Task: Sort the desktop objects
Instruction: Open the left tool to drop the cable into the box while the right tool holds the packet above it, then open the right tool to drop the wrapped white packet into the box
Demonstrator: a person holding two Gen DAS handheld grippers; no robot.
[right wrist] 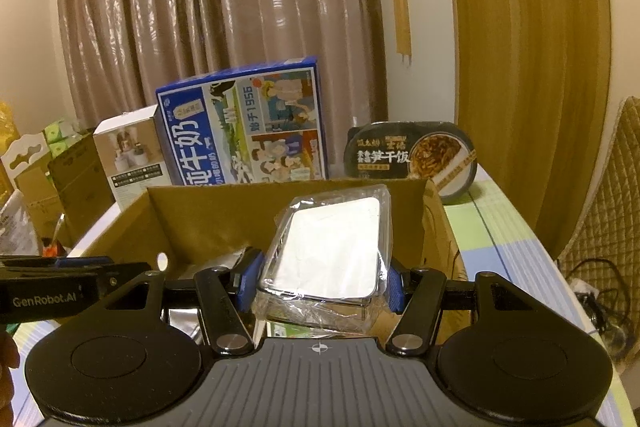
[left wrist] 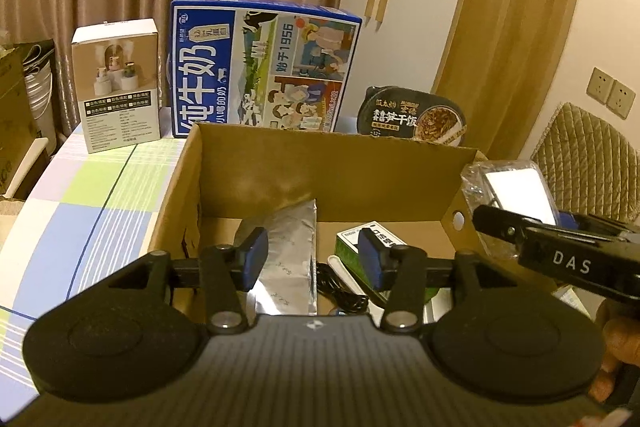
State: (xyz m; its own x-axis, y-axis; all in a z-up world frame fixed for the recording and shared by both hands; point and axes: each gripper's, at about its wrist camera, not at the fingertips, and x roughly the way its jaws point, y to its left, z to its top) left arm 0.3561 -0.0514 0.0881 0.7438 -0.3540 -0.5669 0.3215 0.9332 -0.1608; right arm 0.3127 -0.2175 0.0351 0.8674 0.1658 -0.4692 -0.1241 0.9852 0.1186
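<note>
Curtains fill the top of both views, brown and glossy, with a checked table (left wrist: 92,195) beneath them. On it, at centre, sits an open cardboard box (left wrist: 328,179); behind that stand a blue milk carton (left wrist: 260,67), a small white box (left wrist: 116,83) to its left and a dark noodle bowl (left wrist: 414,117) to its right.

Inside the box, low in the left view, lie a silver foil pack (left wrist: 288,259), a green-and-white packet (left wrist: 368,243) and a black cable (left wrist: 344,295).

Left gripper (left wrist: 314,259) hangs over the box with its jaws spread and nothing between them; the foil pack lies below, untouched.

Right gripper (right wrist: 320,281) pinches a clear-wrapped tray (right wrist: 332,251) with a white top, held above the box's near right side. Both blue pads (right wrist: 248,279) press on the tray's long sides.

My guess is the tray is light and fairly stiff, but its film wrap looks slick and crinkly, so it might slip in a loose hold. Gripping across the firm side walls near the middle, as now, seems safest; squeezing hard could dent it.
</note>
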